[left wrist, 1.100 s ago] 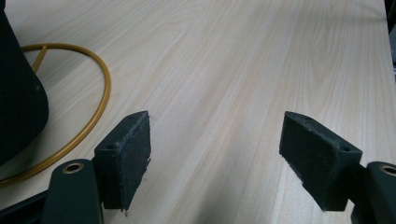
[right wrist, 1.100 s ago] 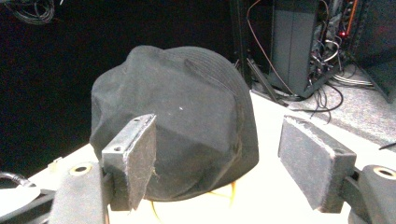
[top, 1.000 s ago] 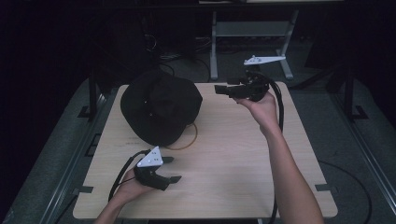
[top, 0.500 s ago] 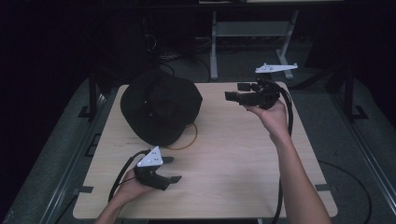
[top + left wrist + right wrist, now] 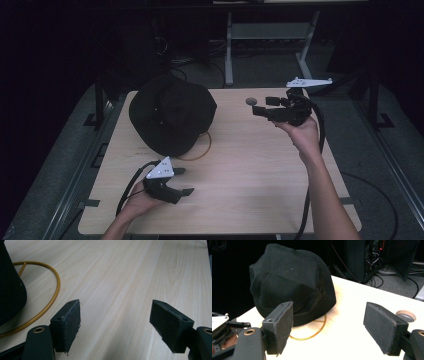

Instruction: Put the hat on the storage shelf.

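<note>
Covering a yellow ring (image 5: pixel 202 150): black hat (image 5: pixel 172 112).

Room is lying in near darkness. Pale wood bench (image 5: pixel 260 165) is catching the light beneath both tongs. Grey floor (image 5: pixel 385 165) is surrounding it. Beyond the right tongs, a metal stand (image 5: pixel 229 50) and cables (image 5: pixel 382 270) are showing.

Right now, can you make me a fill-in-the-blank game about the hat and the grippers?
1. The hat on the table is the colour ____.
2. A thin ring peeking from under the hat is the colour ____.
3. Both the left gripper and the right gripper have jaws that are ____.
4. The gripper raised near the table's far edge is the ____ one.

Missing words: black; yellow; open; right
</note>
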Available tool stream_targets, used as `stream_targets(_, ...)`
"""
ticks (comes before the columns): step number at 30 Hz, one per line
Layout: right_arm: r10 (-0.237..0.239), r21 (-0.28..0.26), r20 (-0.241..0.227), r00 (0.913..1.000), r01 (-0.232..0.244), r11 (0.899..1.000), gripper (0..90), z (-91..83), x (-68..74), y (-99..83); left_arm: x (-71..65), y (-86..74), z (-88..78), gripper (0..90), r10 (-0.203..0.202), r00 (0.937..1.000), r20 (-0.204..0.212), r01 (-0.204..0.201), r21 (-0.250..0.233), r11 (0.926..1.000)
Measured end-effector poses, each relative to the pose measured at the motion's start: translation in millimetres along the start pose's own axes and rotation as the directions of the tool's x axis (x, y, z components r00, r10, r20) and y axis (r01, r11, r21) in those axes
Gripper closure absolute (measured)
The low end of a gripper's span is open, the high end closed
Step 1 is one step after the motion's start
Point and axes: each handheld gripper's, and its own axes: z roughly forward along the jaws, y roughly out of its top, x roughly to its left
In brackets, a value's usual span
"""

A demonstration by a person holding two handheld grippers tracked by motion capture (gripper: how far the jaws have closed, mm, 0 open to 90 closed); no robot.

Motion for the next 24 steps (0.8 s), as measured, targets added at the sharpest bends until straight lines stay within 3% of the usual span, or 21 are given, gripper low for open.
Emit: stream_targets(24,0.058,0.023,0.032,0.9978,-0.059,0.998,20.3,-24.1,-9.7,-44.8,-1.1,-0.8,-0.3,24.2,-0.009,1.0000,0.002,0.009,0.001,1.0000)
